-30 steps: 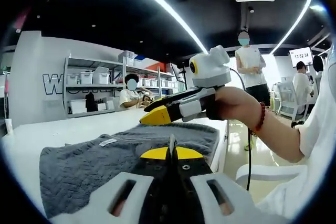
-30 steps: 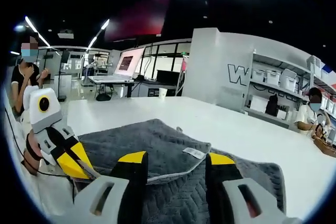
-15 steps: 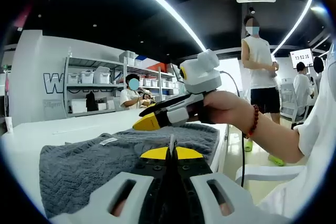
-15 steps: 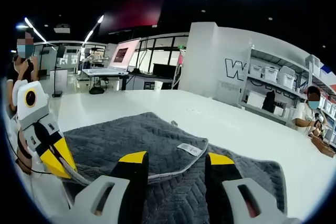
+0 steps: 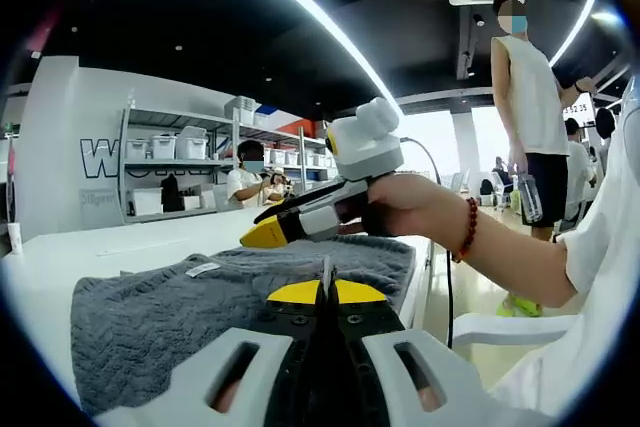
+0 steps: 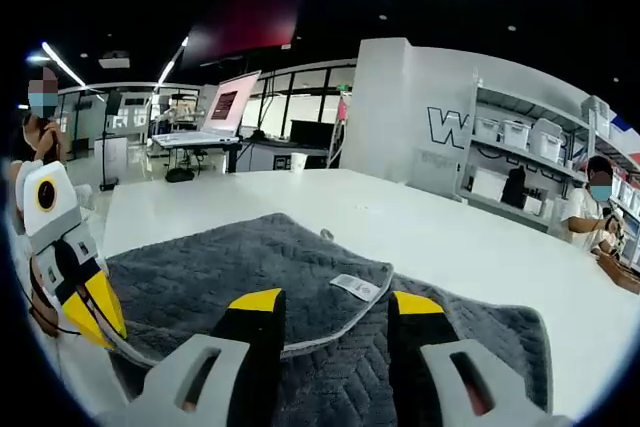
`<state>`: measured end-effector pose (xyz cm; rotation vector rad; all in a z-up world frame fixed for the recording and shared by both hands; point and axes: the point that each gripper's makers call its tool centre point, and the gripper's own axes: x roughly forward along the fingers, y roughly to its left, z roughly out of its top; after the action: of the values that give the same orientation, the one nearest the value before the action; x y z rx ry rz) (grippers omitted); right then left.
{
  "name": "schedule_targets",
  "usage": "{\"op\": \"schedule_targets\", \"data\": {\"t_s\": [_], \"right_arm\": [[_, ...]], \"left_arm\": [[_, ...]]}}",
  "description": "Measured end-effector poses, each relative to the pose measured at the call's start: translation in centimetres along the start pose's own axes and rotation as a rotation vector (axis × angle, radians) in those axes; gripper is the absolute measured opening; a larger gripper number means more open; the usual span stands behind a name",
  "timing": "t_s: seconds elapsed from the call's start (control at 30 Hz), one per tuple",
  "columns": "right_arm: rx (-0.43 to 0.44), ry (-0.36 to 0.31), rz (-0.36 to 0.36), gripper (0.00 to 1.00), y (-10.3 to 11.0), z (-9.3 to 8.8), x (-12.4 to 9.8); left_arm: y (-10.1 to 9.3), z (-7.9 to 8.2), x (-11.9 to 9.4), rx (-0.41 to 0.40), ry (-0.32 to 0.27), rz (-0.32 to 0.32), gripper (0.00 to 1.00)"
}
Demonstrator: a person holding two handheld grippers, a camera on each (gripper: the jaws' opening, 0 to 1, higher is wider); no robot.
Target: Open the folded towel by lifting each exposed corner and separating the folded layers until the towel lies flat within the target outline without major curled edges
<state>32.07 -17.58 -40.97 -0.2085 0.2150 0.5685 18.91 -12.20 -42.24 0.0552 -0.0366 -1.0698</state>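
A dark grey towel (image 5: 160, 317) with a small white label (image 5: 205, 269) lies folded on the white table (image 5: 120, 242). My left gripper (image 5: 325, 292) has its yellow tips pressed together at the towel's near edge. In the right gripper view the left gripper (image 6: 100, 322) sits at the left, where the pale hem of the upper layer meets its tips. My right gripper (image 6: 335, 312) stands open just above the towel (image 6: 230, 267), with the label (image 6: 355, 287) showing between its jaws. A hand holds the right gripper (image 5: 265, 235) over the towel's far side.
The table's edge (image 5: 425, 267) runs close to the towel's right side, with a white chair (image 5: 490, 332) beyond it. Shelves with bins (image 5: 180, 152) and a seated person stand behind the table. Another person (image 5: 530, 97) stands in the aisle.
The right gripper has drifted left and a little lower over the towel. The left gripper sits further left in the right gripper view. The person in the aisle has walked closer.
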Motion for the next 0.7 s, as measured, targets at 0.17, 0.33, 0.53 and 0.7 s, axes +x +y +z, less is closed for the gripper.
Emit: {"op": "schedule_targets", "data": {"t_s": [0.17,0.33,0.53,0.7], "right_arm": [[0.005,0.000,0.036,0.37,0.5,0.0,0.8],[0.008,0.005,0.018,0.37,0.0,-0.2,1.2],[0.030,0.020,0.022,0.37,-0.2,-0.5,1.9],[0.039,0.043,0.025,0.36,-0.4,-0.9,2.6]], "left_arm": [[-0.1,0.2,0.1,0.003,-0.002,-0.003,0.02],[-0.1,0.4,0.0,0.005,-0.015,-0.007,0.02],[0.1,0.3,0.0,0.001,-0.015,-0.001,0.02],[0.0,0.2,0.0,0.003,-0.012,-0.003,0.02]]}}
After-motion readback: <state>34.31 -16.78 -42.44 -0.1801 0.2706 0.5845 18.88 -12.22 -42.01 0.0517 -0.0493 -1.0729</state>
